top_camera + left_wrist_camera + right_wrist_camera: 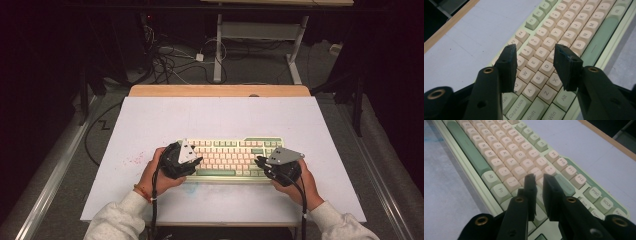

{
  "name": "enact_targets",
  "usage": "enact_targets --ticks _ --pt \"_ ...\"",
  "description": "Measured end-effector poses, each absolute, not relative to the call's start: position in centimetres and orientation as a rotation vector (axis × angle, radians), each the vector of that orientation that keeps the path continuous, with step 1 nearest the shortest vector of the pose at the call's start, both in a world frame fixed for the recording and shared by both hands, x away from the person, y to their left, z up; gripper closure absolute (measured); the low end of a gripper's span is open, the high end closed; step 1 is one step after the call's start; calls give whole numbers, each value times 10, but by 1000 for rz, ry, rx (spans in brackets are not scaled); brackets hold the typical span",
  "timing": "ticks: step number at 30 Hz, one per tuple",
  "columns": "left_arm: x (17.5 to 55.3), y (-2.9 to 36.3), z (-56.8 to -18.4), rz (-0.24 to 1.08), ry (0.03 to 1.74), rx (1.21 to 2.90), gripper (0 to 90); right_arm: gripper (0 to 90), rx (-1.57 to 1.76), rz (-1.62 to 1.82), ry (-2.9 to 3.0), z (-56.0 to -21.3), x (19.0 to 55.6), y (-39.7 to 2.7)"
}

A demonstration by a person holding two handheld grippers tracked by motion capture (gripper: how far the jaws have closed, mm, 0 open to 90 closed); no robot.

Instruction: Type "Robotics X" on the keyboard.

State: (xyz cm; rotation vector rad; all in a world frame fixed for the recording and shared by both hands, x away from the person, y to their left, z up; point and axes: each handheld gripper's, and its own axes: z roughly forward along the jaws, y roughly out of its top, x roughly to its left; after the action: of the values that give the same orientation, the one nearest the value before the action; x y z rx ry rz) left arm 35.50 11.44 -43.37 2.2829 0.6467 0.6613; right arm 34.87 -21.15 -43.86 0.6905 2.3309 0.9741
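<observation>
The left claw (535, 53) hangs over the keyboard's (227, 157) left letter keys, jaws spread with nothing between them. The right claw (539, 180) hovers over the keyboard's right end, jaws parted by a narrow gap — pinching nothing. The cream-and-green keyboard lies flat on the white bench (165, 120), toward its near edge, a hand at each end.

Dim room with dark, murky edges; light from overhead falls on the pale table (150, 125). The gripper views are soft, with nearest jaws blurred and colours slightly greenish.
</observation>
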Motion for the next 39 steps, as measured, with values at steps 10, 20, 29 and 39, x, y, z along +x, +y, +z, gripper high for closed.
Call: enact_targets --ticks 10,20,29,39 --pt "354 114 -434 697 670 2268 323 592 701 997 2300 -436 349 -213" --pt "353 114 -435 707 669 2243 192 299 747 1009 2251 -437 351 -214" --pt "349 113 -434 760 633 2227 174 211 778 1007 2208 -439 352 -214" --pt "346 111 -435 784 622 2234 174 216 753 1003 2186 -438 350 -213"
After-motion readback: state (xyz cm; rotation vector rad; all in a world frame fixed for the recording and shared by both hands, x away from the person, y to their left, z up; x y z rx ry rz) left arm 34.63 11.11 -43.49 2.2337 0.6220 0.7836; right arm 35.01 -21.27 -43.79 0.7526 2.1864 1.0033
